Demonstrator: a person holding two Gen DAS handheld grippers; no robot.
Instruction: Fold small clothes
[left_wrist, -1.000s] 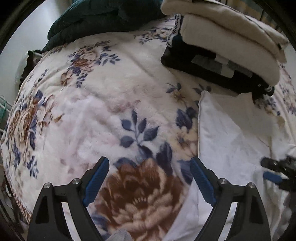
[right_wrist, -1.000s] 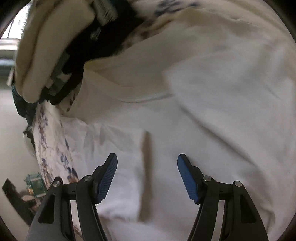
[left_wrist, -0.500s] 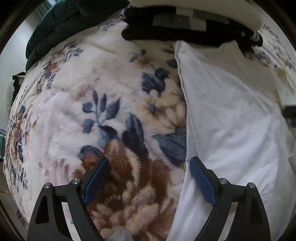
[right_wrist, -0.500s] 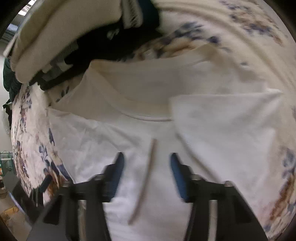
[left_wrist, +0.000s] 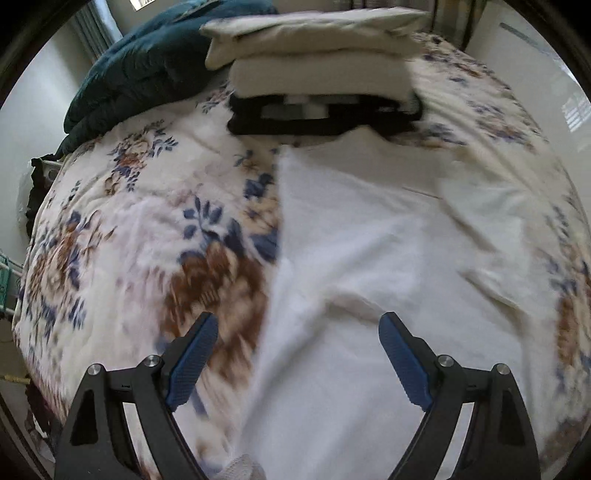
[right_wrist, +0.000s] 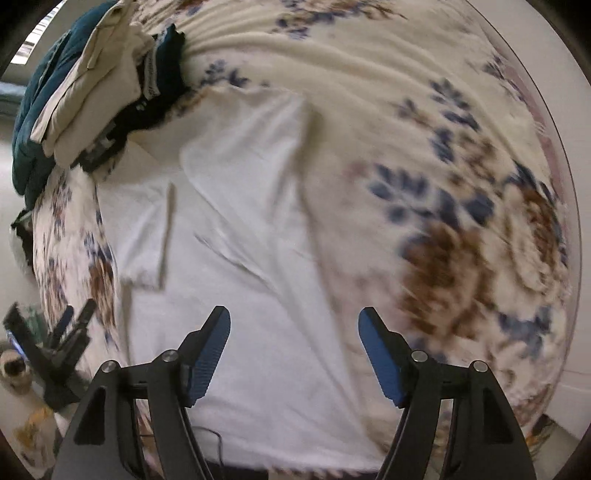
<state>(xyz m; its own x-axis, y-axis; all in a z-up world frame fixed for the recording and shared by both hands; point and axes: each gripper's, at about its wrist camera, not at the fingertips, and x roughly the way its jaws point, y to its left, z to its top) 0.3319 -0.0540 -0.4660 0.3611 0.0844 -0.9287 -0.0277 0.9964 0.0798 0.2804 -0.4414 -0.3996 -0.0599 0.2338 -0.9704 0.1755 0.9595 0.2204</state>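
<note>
- White garment (left_wrist: 369, 258) lies spread on floral blanket (left_wrist: 129, 221); both sides look already turned in toward the middle, so prob. mid-fold w/ the lengthwise fold still to do.
- Left gripper (left_wrist: 297, 363): jaws wide, nothing held. Garment's left edge runs just ahead, between the fingers; right finger over cloth, left finger over blanket.
- Right gripper (right_wrist: 293, 354): jaws wide, empty too. Hovers above near part of garment (right_wrist: 240, 295), its right edge just ahead of the right finger.
- Can't tell height above cloth in either view; pics are motion-blurred.
- Stack of folded clothes (left_wrist: 314, 66) sits well ahead of left gripper, touching garment's far end; dark teal quilt (left_wrist: 147, 74) behind, to the left.
- Left gripper also shows low-left in right view (right_wrist: 70, 332), beside the bed edge.
- Next, I judge: each tool drops to a near corner/hem, pinches both layers, lifts and carries toward far end. Needs even grip both sides or the fold skews; thin cloth may slip or bunch.
</note>
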